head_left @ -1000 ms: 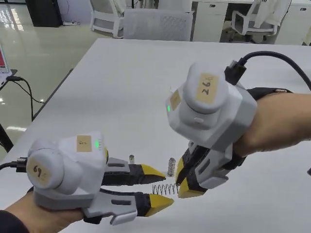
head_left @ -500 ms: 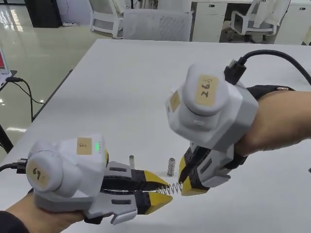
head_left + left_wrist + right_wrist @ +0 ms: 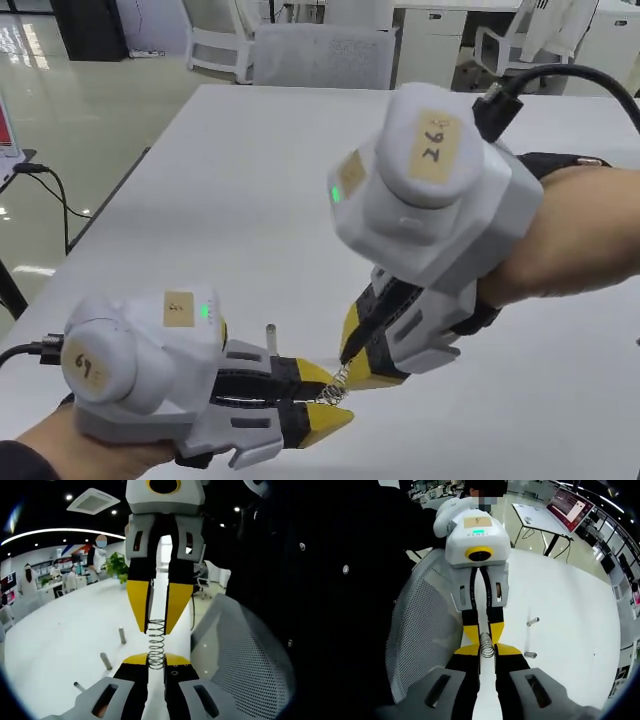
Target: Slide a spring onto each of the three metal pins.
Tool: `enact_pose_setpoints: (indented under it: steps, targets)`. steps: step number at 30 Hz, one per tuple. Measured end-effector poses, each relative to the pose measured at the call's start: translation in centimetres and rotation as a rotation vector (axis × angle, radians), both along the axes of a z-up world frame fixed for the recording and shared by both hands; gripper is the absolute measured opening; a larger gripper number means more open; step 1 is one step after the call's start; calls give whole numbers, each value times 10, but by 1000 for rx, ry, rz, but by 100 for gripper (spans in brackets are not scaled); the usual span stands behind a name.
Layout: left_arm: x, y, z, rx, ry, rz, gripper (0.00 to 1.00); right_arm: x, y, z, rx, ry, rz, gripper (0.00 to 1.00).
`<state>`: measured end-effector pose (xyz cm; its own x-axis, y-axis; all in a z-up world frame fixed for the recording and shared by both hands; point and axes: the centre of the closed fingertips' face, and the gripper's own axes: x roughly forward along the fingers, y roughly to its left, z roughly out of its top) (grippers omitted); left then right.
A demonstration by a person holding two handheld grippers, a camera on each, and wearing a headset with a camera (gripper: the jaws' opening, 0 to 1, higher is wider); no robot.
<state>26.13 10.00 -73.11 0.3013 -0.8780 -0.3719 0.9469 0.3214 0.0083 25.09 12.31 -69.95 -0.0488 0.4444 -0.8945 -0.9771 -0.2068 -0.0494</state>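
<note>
1. Spring (image 3: 156,642): a bare wire coil held clear above the white table (image 3: 250,180) and strung between the yellow tips of both tools. It touches nothing else.
2. Left gripper (image 3: 325,398): reaches in low and nearly level. Its jaws are drawn almost together and pinch the near end of the coil, as its own view shows.
3. Right gripper (image 3: 352,368): comes down at a slant from above. Its jaws have closed on the far end of the coil, so each tool grips one end.
4. Reason for the hold (judged): a coil this thin and springy is hard to aim with one pinch. Holding both ends steadies it and lets one tool take a fresh grip on its side. That would leave an open end free to go over a pin. This looks like a hand-over or a re-grip, not the threading itself.
5. Axis: the long axis runs straight from one pair of tips to the other. In the head view it lies at a low slant over the table, not upright.
6. Pins (image 3: 122,635): three short metal posts stand on the table to one side, well apart from the coil. One looks thicker and may already carry a coil, but it is too small to tell. The held coil must be turned upright and brought over a bare post.
</note>
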Motion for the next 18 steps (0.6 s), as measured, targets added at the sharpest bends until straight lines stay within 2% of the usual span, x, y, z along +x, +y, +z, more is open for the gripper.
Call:
enact_pose_setpoints:
  steps: [8,13,18]
  targets:
    - [-1,-1,2,-12,-3,-1,3,-4,11,6,32,-9,21,7]
    - [0,0,2,-8,-11,1,3,-4,12,5,35,-2,28,8]
    - [0,-1,2,-10,-13,-4,3,0,9,2,13,4,14,13]
